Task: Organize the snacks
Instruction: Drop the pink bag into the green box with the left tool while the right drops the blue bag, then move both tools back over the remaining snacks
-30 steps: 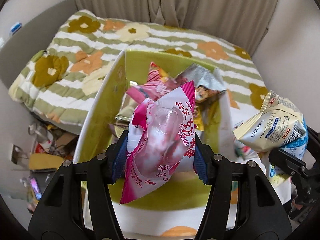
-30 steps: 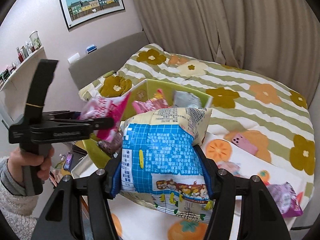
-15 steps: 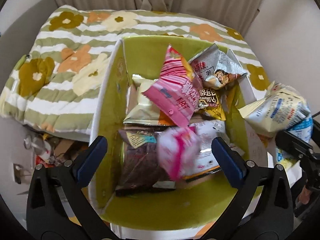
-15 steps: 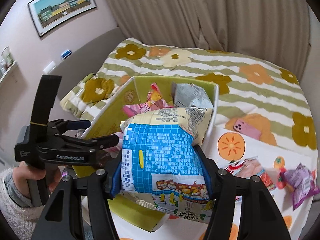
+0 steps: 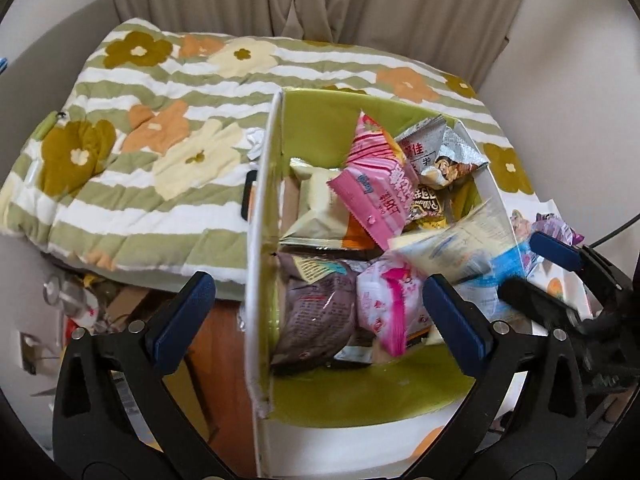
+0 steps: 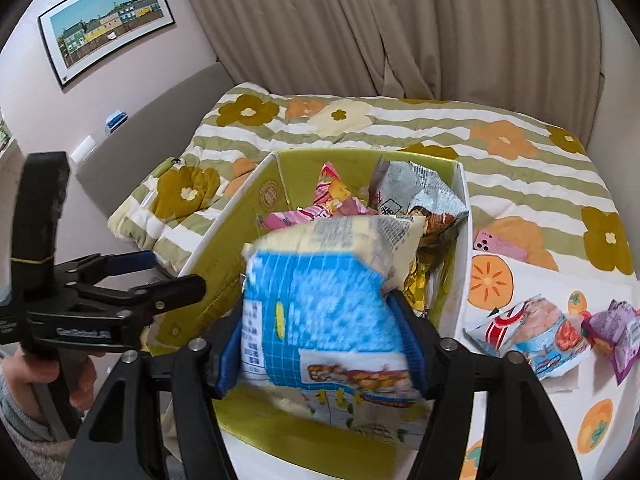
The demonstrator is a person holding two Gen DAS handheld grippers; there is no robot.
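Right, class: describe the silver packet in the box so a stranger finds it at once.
Start at the green-lined box against the flowered quilt. Look to its far right corner: the silver packet stands there beside a pink one. It alone is crinkled foil with a cartoon face.

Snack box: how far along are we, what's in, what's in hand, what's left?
Done: several packets lie in the green box, including the pink-and-white packet; the left tool is open and empty above them. In hand: the blue-and-yellow bag sits between the right tool's opening jaws, over the box. Left: the red-and-blue packet and purple packet on the cloth.
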